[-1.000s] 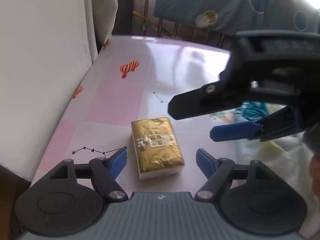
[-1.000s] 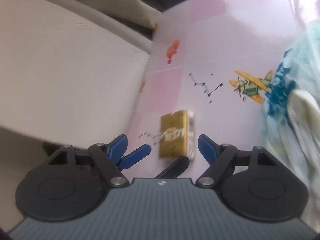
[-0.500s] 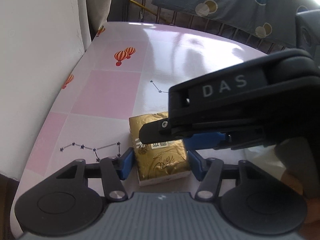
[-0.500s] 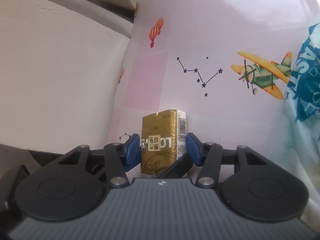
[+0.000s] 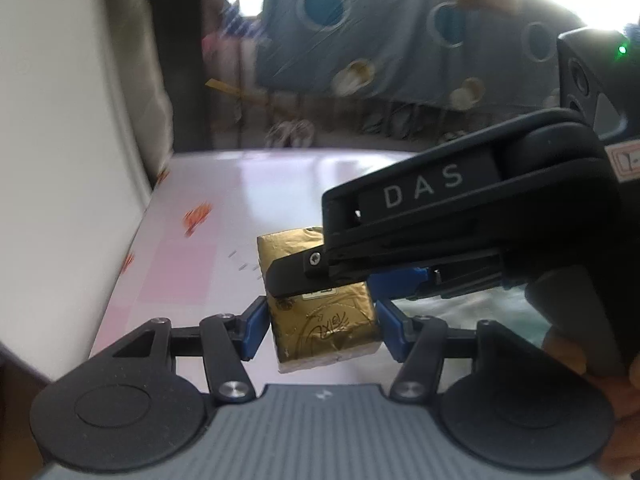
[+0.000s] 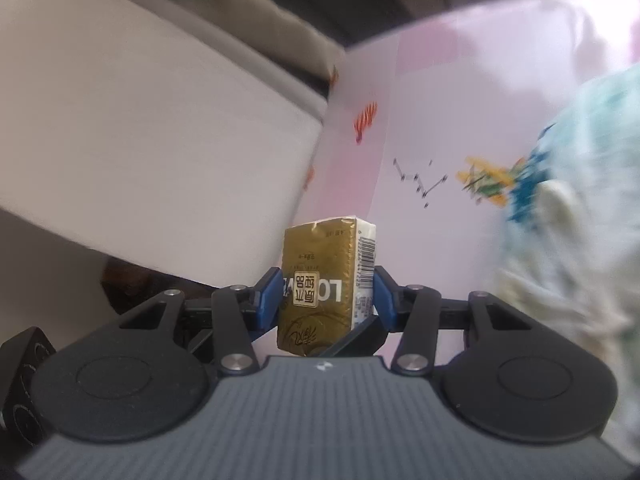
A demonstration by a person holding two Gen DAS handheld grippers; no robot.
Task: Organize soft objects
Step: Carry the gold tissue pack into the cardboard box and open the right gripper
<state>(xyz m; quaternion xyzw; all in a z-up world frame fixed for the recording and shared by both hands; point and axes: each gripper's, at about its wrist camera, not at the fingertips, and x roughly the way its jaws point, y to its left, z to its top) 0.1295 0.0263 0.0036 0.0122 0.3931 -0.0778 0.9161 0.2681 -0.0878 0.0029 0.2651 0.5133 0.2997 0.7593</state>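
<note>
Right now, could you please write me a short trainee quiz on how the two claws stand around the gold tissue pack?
1. True or false: the right claw has both blue pads pressed on the gold tissue pack.
2. Which claw carries the lettering DAS, seen in the left wrist view? A) the left claw B) the right claw
3. Fill in: the pink table cover is printed with star lines, striped balloons and a yellow ____.

Key: 1 true; 2 B; 3 plane. Note: whether the left claw's pads touch the pack cannot be told; a thin gap seems to show on each side.
</note>
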